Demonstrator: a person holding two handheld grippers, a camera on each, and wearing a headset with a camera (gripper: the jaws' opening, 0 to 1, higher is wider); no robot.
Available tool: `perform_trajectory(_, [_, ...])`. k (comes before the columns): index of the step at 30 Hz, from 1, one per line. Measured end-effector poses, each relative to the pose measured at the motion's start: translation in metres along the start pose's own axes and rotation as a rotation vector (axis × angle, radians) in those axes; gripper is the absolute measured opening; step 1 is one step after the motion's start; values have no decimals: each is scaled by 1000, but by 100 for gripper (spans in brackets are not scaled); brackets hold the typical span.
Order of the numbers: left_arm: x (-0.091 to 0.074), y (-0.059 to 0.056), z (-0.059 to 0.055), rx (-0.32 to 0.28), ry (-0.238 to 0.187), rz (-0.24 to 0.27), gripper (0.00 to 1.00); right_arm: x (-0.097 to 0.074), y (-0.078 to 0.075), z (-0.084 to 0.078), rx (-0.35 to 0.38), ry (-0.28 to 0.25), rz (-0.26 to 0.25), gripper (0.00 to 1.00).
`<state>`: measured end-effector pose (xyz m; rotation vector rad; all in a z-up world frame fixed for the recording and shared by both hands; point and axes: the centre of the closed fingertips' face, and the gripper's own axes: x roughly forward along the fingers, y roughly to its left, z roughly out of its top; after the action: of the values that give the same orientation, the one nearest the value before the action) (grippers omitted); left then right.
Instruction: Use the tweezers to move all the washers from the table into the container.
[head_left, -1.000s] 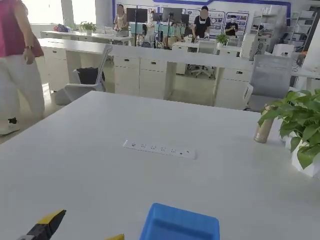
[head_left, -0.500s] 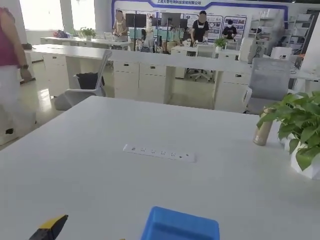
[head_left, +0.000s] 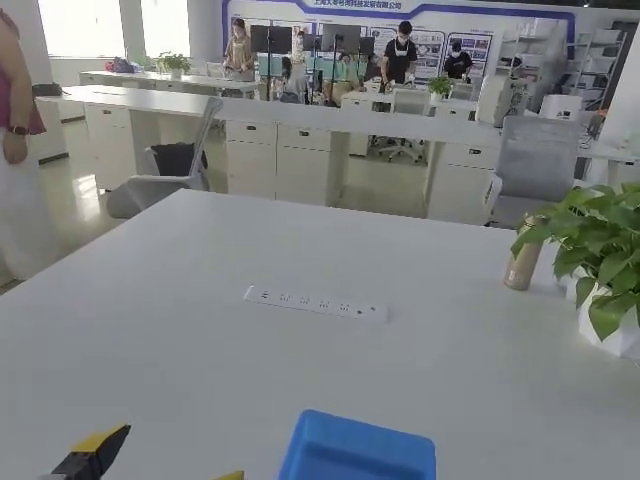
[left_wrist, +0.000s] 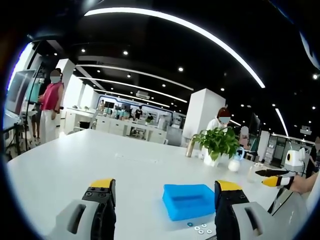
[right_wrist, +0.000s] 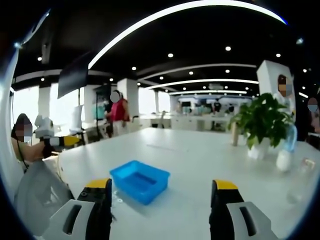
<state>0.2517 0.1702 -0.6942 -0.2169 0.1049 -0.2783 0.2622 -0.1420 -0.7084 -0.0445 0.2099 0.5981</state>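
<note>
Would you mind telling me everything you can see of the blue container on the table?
The blue container is a shallow rectangular tray, plastic by its look, with rounded corners and a raised rim. It sits upright and open-topped on the white table, its near edge cut off at the bottom of the head view. In the right gripper view its inside looks empty. A few small washers lie on the table close beside it, apart from it.
</note>
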Motion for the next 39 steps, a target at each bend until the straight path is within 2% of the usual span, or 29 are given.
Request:
perform_trajectory(4, [-1,2,-1,17,13,6,81,-1,-6,-16,-65,97,-22,82])
perform_trajectory(7, [-2,2,-8,39,69,0,79,0,-3,-26,-124,179,-3,81])
perform_trajectory(9, [-1,-1,-11,61,92,-20,79,0,-1,-29,-160,218,10,76])
perform_trajectory(10, [-1,-5,-17,81,137,-44,80,1,0,-28,-158,218,10,74])
perform_trajectory(11, [0,-7,-20,93,159,-57,81,1,1,-27,-155,223,16,71])
perform_trajectory(12, [2,-12,-24,123,185,-85,82,5,7,-21,-103,208,38,69])
perform_trajectory(14, [4,-15,-32,192,239,-115,81,12,14,-8,-79,165,76,60])
perform_trajectory(15, [6,-18,-38,234,278,-146,78,13,16,-7,-90,171,80,55])
perform_trajectory(17, [10,-24,-41,279,301,-219,69,21,28,-4,-120,183,125,50])
perform_trajectory(21, [15,-37,-50,241,364,-354,56,31,60,-4,-159,217,210,38])
perform_trajectory(22, [15,-38,-52,241,375,-378,50,32,63,-5,-164,222,213,36])
perform_trajectory(25, [12,-39,-63,297,430,-443,39,36,86,-9,-160,237,234,36])
perform_trajectory(27, [8,-40,-77,359,496,-505,38,39,104,-18,-158,254,246,32])
perform_trajectory(29, [5,-42,-85,381,530,-553,36,39,116,-30,-168,303,239,29])
perform_trajectory(33, [-1,-53,-107,387,629,-688,32,41,129,-54,-199,403,245,25])
perform_trajectory(34, [-2,-55,-116,407,667,-723,30,41,132,-59,-220,435,244,24])
perform_trajectory(36, [0,-57,-125,445,690,-758,25,41,135,-65,-232,475,232,23])
perform_trajectory(37, [0,-59,-133,459,717,-784,23,43,137,-68,-256,481,248,22])
perform_trajectory(39, [2,-64,-145,493,752,-827,19,43,138,-69,-278,492,247,22])
